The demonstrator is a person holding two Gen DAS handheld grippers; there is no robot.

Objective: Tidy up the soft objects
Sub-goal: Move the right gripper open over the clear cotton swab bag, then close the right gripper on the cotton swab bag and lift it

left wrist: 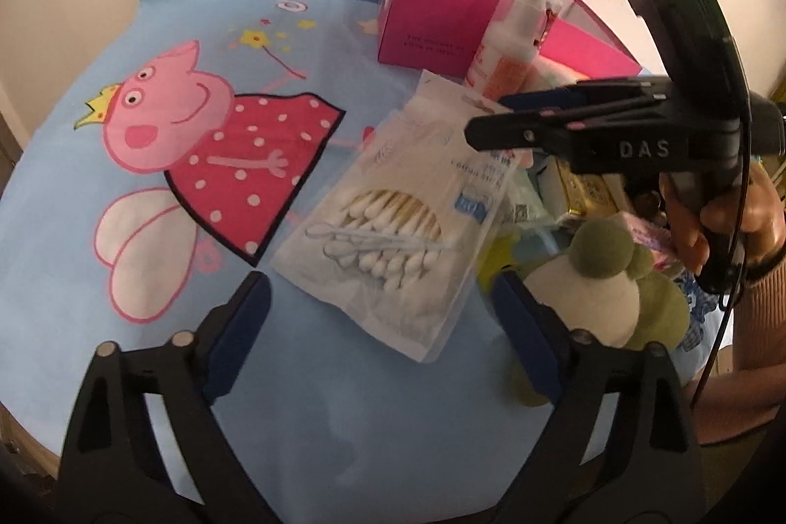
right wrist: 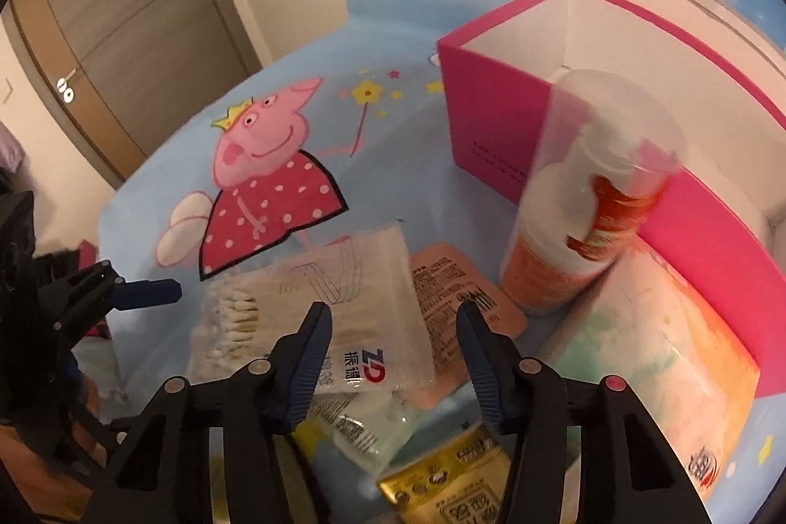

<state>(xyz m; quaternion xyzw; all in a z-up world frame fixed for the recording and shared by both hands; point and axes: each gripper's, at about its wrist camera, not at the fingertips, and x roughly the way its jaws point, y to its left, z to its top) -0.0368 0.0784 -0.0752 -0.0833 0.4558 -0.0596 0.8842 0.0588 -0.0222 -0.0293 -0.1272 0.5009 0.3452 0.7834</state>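
Just one swab bag (left wrist: 388, 224), one pink box (right wrist: 496, 121), two tongs.

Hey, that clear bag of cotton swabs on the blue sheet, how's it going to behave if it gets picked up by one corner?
The cotton swab bag looks like thin clear film, so it would probably sag and fold. The swabs sit loosely bunched inside, so they would likely slide toward the low end. It seems light for its size, and the glossy film may slip between pads.

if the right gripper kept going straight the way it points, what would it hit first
Most likely the cotton swab bag: it lies between the right gripper's open fingers, over an orange packet. Depth is hard to judge here.
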